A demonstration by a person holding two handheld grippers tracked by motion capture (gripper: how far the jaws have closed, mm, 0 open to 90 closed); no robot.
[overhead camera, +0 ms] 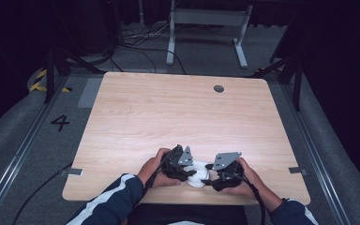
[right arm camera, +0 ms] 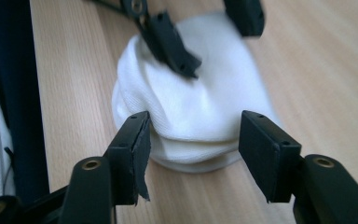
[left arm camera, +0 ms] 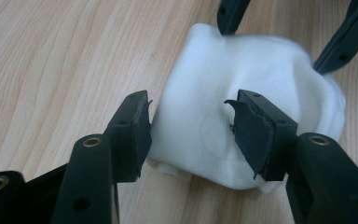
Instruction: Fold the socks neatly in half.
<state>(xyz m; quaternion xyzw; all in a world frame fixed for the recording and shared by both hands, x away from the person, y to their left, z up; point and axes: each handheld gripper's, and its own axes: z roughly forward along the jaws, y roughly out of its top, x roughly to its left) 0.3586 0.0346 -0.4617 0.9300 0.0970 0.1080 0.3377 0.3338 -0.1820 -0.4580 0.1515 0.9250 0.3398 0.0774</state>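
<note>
Simply a soft, rounded white knit bundle point(left arm camera: 242, 88)

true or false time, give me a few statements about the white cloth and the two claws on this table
1. The white cloth lies bunched up on the wooden table. True.
2. The cloth sits at the far edge of the table, by the round hole. False: it lies near the person's edge, between the two hands.
3. The left claw has its jaws apart, with cloth between them. True.
4. The right claw is clamped shut on a blue cup. False: its jaws stand open around the edge of the white cloth.
5. The two claws come at the cloth from opposite sides. True.
</note>
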